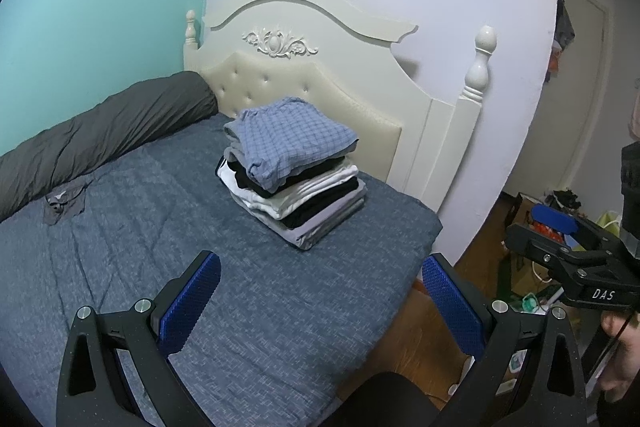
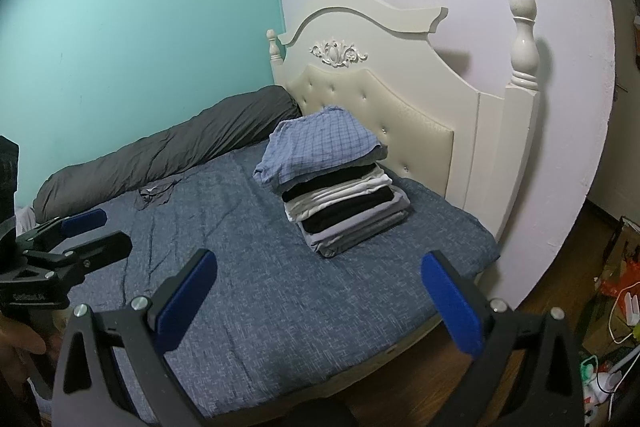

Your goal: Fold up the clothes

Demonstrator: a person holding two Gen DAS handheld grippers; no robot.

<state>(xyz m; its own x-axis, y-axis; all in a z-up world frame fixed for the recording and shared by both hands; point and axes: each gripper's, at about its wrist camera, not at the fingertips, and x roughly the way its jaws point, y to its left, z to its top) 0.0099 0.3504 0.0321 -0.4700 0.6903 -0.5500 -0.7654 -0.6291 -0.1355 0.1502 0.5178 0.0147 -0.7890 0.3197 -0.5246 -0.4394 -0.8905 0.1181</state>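
A stack of folded clothes (image 1: 294,169) sits on the blue bed (image 1: 260,287) near the headboard, with a blue checked garment on top; it also shows in the right wrist view (image 2: 340,187). A small crumpled grey garment (image 1: 64,205) lies by the rolled duvet, also in the right wrist view (image 2: 154,195). My left gripper (image 1: 320,291) is open and empty above the bed's near edge, well short of the stack. My right gripper (image 2: 318,287) is open and empty, likewise short of the stack. The right gripper shows at the right of the left wrist view (image 1: 560,227).
A dark grey rolled duvet (image 1: 100,131) lies along the teal wall. A cream headboard (image 1: 320,67) stands behind the stack. The wooden floor (image 1: 420,347) to the right holds bags and clutter (image 2: 616,287). The left gripper appears at the left of the right wrist view (image 2: 80,231).
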